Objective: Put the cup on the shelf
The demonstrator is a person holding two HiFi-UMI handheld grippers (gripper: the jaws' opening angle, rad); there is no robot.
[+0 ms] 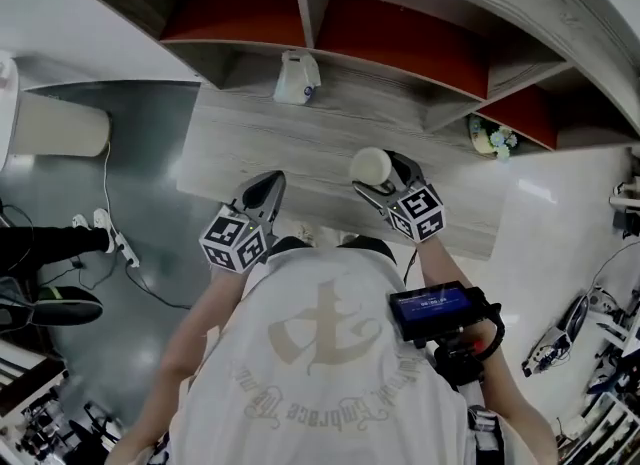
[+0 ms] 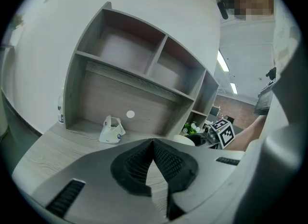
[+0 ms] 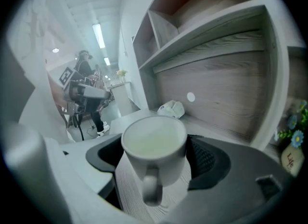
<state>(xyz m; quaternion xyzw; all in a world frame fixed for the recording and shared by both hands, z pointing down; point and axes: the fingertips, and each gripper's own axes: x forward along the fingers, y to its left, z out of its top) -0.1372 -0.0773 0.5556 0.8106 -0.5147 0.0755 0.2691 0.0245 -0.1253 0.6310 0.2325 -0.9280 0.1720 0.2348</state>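
A white cup point(image 3: 155, 154) with its handle toward the camera is clamped between the jaws of my right gripper point(image 3: 155, 158), held above the wooden desk. In the head view the cup point(image 1: 371, 166) shows as a pale round top at the tip of the right gripper point(image 1: 378, 175). My left gripper point(image 1: 262, 193) hovers to its left, jaws closed together with nothing between them point(image 2: 153, 163). The grey shelf point(image 1: 330, 48) with red-backed compartments stands ahead at the desk's back edge; its open cubbies point(image 2: 144, 64) are bare.
A small white bag point(image 1: 297, 79) sits on the desk under the shelf's lowest level, also seen as the bag point(image 2: 111, 129). A little flower pot point(image 1: 492, 137) stands at the right end of the shelf. Cables and a power strip point(image 1: 105, 233) lie on the floor left.
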